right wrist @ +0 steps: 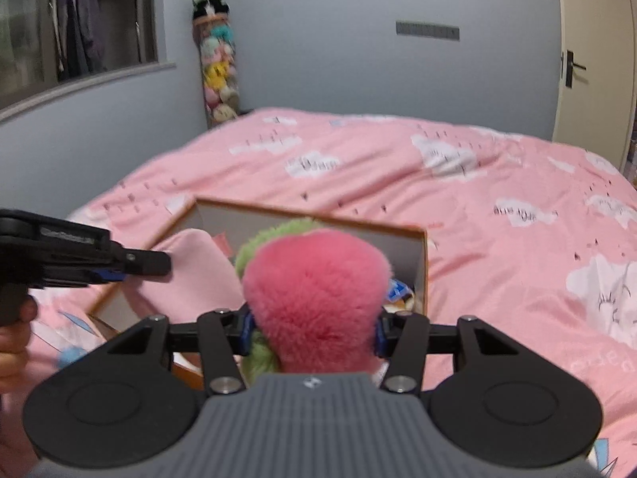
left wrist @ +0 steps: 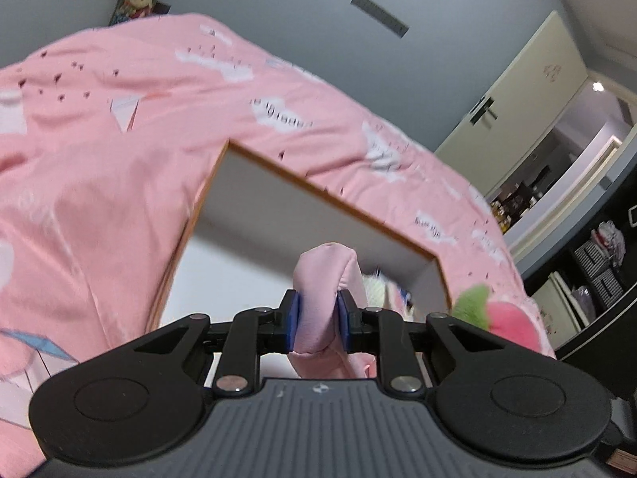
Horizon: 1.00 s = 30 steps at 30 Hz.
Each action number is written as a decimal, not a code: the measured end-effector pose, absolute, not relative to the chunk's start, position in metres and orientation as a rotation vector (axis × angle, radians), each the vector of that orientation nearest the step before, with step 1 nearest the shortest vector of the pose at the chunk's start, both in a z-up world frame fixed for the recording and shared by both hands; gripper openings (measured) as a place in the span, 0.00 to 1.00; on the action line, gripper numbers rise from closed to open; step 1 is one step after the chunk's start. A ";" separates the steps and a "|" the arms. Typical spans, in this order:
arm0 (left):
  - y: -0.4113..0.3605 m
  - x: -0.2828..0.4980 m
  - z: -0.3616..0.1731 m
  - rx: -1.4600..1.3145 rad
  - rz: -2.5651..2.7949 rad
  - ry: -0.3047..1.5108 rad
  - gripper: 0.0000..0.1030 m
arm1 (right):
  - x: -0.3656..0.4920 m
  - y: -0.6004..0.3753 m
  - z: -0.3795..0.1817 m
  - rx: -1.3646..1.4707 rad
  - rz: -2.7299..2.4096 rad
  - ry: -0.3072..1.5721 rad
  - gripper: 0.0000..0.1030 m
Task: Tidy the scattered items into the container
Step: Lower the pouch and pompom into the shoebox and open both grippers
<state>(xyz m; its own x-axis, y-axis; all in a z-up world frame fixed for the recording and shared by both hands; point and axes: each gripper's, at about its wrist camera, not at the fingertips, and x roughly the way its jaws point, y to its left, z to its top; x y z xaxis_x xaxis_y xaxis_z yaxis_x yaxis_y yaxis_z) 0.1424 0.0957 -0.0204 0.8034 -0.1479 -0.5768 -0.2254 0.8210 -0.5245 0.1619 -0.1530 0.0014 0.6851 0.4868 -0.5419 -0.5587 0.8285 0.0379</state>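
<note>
Left gripper (left wrist: 317, 320) clamped on pink cloth (left wrist: 324, 279), poised over the box (left wrist: 318, 195). Right gripper (right wrist: 312, 328) clenched on a plush strawberry (right wrist: 314, 279), at the box's near edge. Box on the pink bed (right wrist: 477, 239); a few small items already inside, at the right corner. Both loads not yet dropped. Small blue object (right wrist: 71, 356) outside the box, on the bed at left; blurred, unidentified.

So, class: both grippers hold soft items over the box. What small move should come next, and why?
Probably lower the left gripper slightly and let go: its pale pink soft item already hangs over the box, while the right gripper holds the strawberry plush above it.
</note>
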 end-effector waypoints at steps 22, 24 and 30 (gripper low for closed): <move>0.070 0.155 -0.044 -0.460 0.083 0.779 0.27 | 0.182 -0.143 -0.045 -0.176 0.556 0.720 0.54; 0.068 0.156 -0.044 -0.436 0.088 0.783 0.28 | 0.181 -0.144 -0.044 -0.175 0.554 0.720 0.54; 0.059 0.160 -0.046 -0.353 0.096 0.808 0.29 | 0.176 -0.146 -0.041 -0.166 0.544 0.710 0.55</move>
